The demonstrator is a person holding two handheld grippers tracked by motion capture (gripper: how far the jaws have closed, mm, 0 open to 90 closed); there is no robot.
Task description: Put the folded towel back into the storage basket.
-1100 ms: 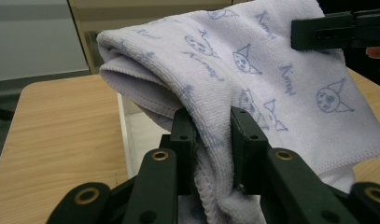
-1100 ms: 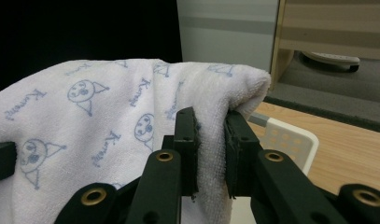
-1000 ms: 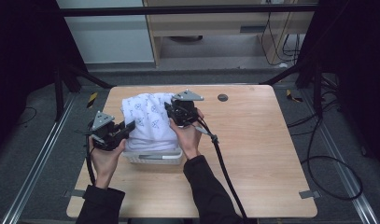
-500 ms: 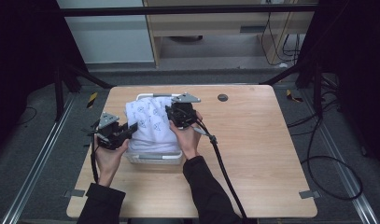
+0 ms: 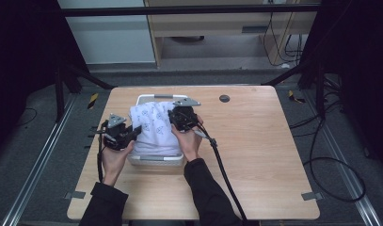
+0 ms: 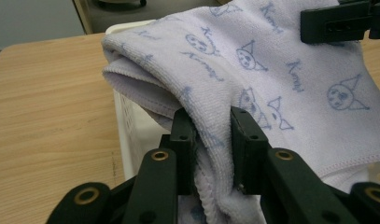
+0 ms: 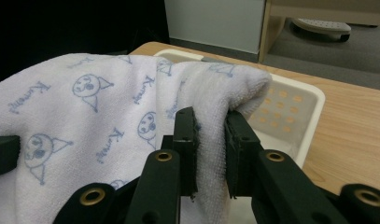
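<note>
Towel (image 5: 154, 127) lower, nearer basket (image 5: 156, 160)

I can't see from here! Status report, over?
Both hand-held grippers, left and right, shut on towel. Towel over white basket. Nothing blocking.

The white towel (image 6: 271, 70) has blue writing on it, printed many times between little drawn faces with pointy hats. The word looks like "Kuromi", in loopy letters. In the left gripper view one copy sits at about 1 o'clock and another at about 3 o'clock from the middle. In the right gripper view one copy stands near the middle and one far off at 9 o'clock. The letters are small and a bit blurry, so the spelling is not sure.
</note>
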